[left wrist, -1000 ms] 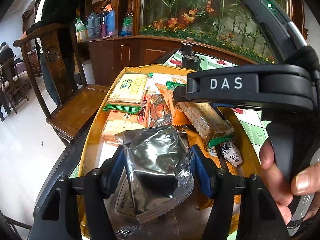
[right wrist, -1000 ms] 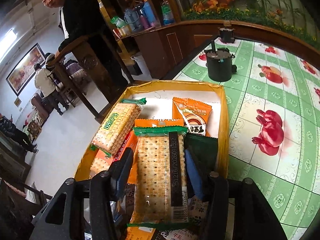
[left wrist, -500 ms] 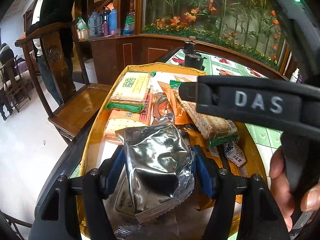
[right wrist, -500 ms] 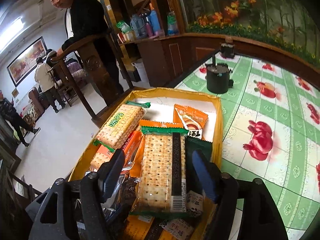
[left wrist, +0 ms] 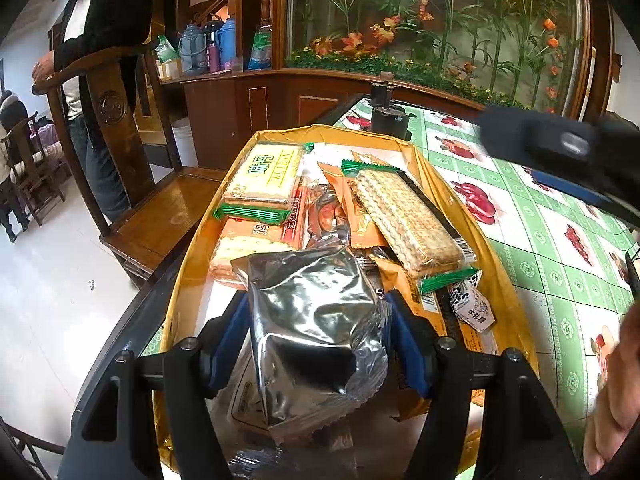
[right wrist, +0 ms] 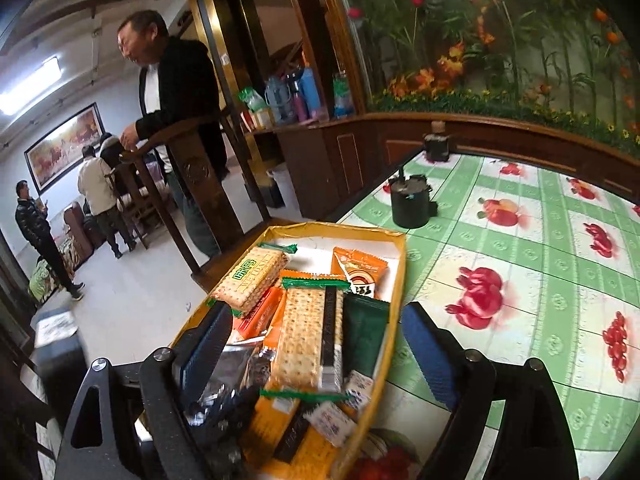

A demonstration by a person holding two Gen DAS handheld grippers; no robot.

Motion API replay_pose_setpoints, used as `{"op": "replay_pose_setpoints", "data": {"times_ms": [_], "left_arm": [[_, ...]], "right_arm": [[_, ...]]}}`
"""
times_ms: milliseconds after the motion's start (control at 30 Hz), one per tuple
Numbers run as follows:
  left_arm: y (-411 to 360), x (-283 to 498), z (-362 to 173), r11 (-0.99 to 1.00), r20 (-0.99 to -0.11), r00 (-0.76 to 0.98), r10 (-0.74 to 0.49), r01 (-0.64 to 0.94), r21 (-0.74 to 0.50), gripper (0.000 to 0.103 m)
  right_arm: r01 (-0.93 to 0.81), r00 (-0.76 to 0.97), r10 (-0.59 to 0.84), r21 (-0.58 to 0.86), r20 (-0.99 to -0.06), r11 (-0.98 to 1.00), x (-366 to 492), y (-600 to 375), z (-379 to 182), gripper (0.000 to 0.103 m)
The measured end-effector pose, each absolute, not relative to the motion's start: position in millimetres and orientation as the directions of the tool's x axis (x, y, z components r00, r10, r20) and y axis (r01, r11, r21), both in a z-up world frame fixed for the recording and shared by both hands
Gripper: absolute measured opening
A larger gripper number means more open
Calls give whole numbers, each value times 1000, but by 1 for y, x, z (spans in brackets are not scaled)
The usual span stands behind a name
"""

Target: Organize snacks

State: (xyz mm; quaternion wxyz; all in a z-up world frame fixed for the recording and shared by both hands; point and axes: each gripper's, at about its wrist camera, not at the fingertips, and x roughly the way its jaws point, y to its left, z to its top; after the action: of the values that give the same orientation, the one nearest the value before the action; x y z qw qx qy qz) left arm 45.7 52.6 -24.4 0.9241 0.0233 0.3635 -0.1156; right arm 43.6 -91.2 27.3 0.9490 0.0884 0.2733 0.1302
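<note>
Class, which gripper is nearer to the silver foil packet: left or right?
Left. The left gripper is clamped on the silver foil packet. The right gripper hangs open above the tray, holding nothing.

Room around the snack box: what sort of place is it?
Probably a restaurant or family dining hall: a fruit-print tablecloth, carved wooden chair, thermos flasks on a sideboard, and an artificial flower display.

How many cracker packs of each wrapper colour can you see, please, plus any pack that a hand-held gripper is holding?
Green-trimmed cracker packs: 2
Orange-red cracker pack: 1
Silver foil pack, held by the left hand-held gripper: 1
Total: 4
</note>
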Motion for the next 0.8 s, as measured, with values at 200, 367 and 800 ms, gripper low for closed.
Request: {"op": "replay_pose_setpoints", "data": {"times_ms": [200,367,800], "left_arm": [[51,44,-24,975,-678,713,-181,218,-30,67],[51,43,-25,978,-681,714,-163,207,-17,67],[51,23,-17,982,-615,775,-145,190,8,86]], "right_arm": [[-177,832,298,286,-468,942,8,-113,18,90],[-135,858,248,267,-449,954,-26,-128,6,92],[-72,847,230,325,-479,943,-40,-159,-9,92]]}}
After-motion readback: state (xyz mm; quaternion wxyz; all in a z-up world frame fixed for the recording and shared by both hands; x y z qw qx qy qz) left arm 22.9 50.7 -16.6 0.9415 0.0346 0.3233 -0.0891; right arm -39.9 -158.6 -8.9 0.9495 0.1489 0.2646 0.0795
